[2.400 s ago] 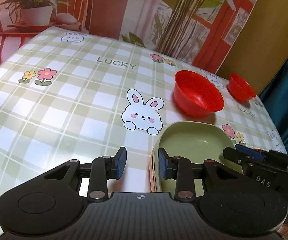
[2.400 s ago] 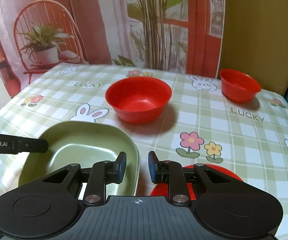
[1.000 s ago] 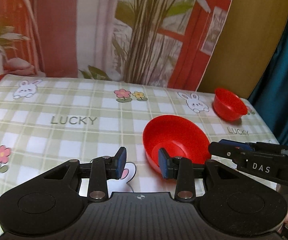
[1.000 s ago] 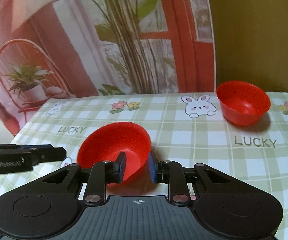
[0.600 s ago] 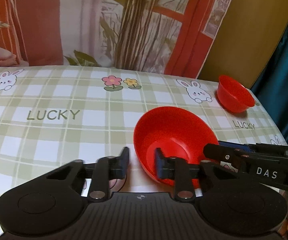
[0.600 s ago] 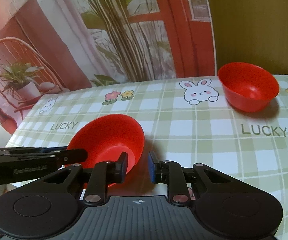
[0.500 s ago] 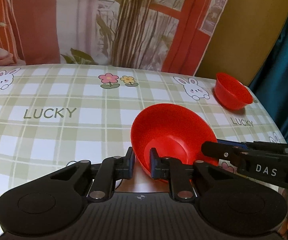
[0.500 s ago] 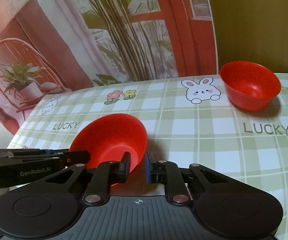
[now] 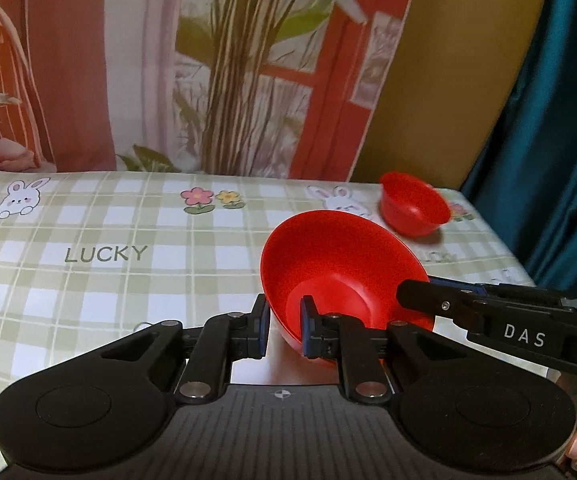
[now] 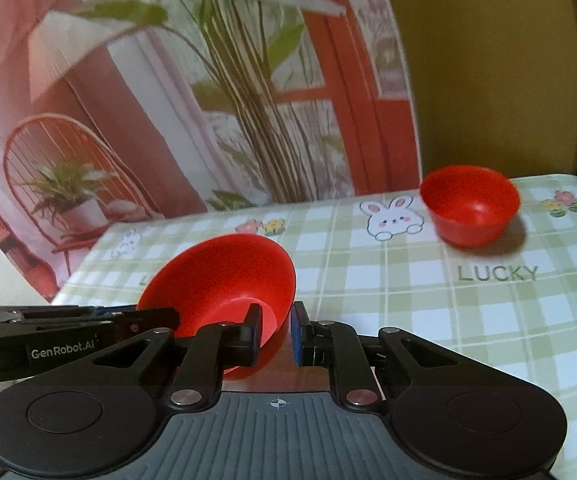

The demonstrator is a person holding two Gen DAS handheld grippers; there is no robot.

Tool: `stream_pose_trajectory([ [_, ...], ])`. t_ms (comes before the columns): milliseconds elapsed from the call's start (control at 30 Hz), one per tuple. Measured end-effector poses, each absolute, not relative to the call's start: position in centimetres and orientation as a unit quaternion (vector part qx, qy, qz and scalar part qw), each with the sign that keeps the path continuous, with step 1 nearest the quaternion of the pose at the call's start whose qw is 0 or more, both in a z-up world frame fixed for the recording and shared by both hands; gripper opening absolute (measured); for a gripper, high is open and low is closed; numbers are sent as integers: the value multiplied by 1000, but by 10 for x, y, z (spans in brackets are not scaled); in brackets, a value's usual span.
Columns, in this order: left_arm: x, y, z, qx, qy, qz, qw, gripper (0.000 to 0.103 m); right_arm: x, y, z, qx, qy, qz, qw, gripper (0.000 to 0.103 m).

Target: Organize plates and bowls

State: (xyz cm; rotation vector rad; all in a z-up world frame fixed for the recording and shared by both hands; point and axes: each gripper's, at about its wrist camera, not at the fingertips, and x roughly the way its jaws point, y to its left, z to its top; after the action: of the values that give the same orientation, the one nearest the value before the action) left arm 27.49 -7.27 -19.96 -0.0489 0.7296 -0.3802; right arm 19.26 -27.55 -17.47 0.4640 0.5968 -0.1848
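A large red bowl [image 9: 340,264] is held tilted above the checked tablecloth [image 9: 128,240]. My left gripper [image 9: 284,330] is shut on its near left rim. My right gripper [image 10: 274,334] is shut on its near right rim, and the bowl [image 10: 224,276] leans to the left in the right wrist view. Each gripper shows from the side in the other's view. A small red bowl [image 9: 414,210] stands upright at the far right of the table; it also shows in the right wrist view [image 10: 470,204].
A printed backdrop of plants and a red frame [image 9: 208,60] hangs right behind the table's far edge. A teal curtain [image 9: 560,120] hangs at the right. The table's right edge runs close beside the small bowl.
Both grippers moved from the green plate up to the large red bowl and shut on its rim. The bowl has lifted off the table and tilted. The green plate has left view.
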Motion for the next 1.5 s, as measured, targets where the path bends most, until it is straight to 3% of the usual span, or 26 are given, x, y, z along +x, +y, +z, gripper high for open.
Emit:
stream_pose_trajectory([
  [533,212,-78,-190,-44,347,-185,918,18,129,-264,-156,214,268,-97,934,16],
  [1500,167,-129,-216,25,378,-239,894,19,49,-283,-198,224,305,-141,915,21],
])
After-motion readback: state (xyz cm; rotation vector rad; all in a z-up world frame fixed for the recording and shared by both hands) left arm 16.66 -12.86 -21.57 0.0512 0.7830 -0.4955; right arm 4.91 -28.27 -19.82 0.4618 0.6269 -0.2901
